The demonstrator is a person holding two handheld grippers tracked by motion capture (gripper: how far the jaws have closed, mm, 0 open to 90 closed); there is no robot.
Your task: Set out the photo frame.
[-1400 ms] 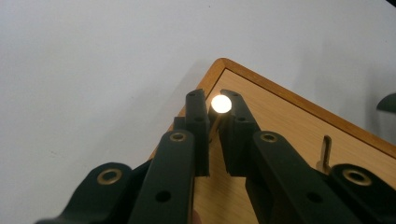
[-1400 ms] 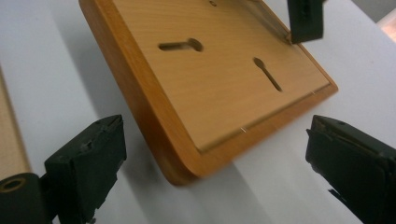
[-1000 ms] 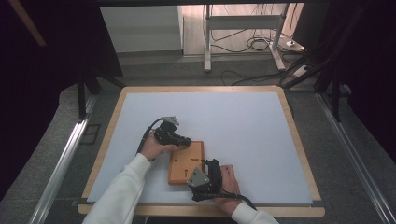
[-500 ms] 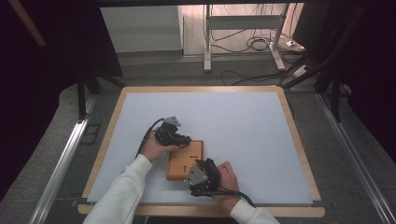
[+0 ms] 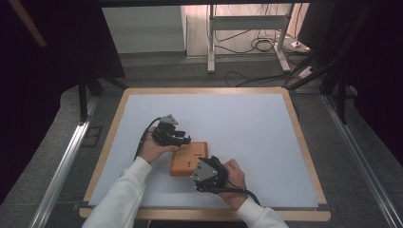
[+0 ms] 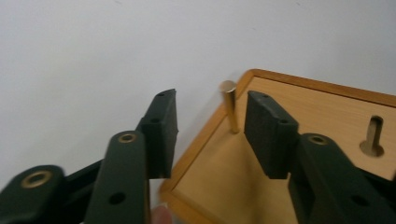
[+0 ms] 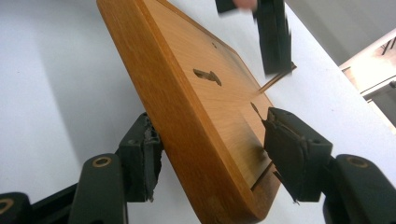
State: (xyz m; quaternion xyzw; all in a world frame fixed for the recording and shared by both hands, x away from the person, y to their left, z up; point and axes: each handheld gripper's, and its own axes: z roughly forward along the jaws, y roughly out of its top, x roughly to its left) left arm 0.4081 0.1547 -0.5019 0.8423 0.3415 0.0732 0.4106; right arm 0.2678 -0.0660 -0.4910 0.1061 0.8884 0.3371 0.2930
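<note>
Between the earlier frames and now, the left hand-held gripper [image 5: 183,138] has just been opening its jaws: they stand about half apart on either side of a brass pin [image 6: 229,105], neither pad touching it. The pin stands upright at a corner of the wooden board [image 5: 188,160], just inside the raised rim, and seems freshly let go there. The right hand-held gripper [image 5: 205,174] has risen a little at the board's near edge, and its jaws have just been closing.

In the right gripper view those jaws straddle the board's thick edge, one pad under it and one over its top face. The lower pad looks to be against the wood; whether the upper one presses yet I cannot tell. From that side the board appears tilted, probably so that the near edge is lifted or steadied while the other hand works at the far corner.

The board lies on the white table [image 5: 247,123], near its front edge and somewhat left of the middle, between the two hands. Its top face carries keyhole-shaped slots [image 6: 373,137]. Holding the board by its edge keeps the face free, so the pin stays undisturbed and within reach of the left jaws.
</note>
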